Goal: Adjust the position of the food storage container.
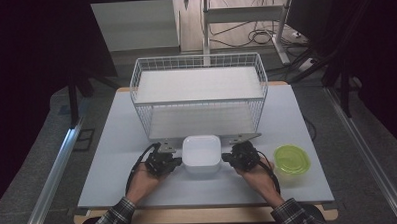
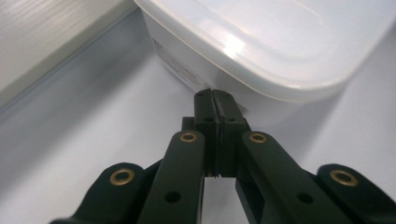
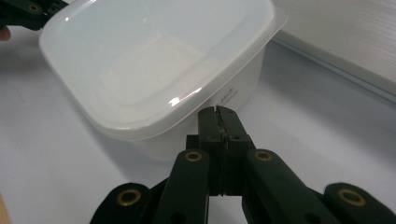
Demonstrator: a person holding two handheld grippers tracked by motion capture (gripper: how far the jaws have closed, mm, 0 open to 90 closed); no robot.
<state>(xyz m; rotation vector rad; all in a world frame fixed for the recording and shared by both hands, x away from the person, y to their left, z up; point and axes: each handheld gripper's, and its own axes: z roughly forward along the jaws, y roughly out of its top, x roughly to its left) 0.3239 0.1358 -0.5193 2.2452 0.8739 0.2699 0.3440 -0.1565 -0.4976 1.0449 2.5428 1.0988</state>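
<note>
High view. A pale table (image 1: 137, 144) carries a white wire basket (image 1: 199, 92) toward its far edge. In front of the basket sits a white lidded container (image 1: 201, 154), roughly midway across the table, with bare tabletop between it and the near edge. A green lidded container (image 1: 290, 160) stands near the table's right edge, just beside the right hand. The left gripper (image 1: 174, 163) lies at the white container's left side and the right gripper (image 1: 229, 160) at its right side, so the container sits between the two. Open table surface remains to the left of the left gripper and along the near edge.

Left gripper view. The left gripper (image 2: 213, 93) has its jaws pressed together with nothing between them. Their tips reach the wall of the white lidded container (image 2: 280, 42) just under the overhanging lid rim; whether they touch it cannot be told. The base of the wire basket (image 2: 42, 32) runs along the upper left, with a strip of bare table between it and the container.

Right gripper view. The right gripper (image 3: 218, 111) is likewise clenched on nothing, its tips just below the lid rim at the wall of the white lidded container (image 3: 154, 60). Clear table lies to either side of the jaws. The basket base (image 3: 345, 42) crosses the upper right, and the left gripper (image 3: 28, 11) appears at the container's far corner.
</note>
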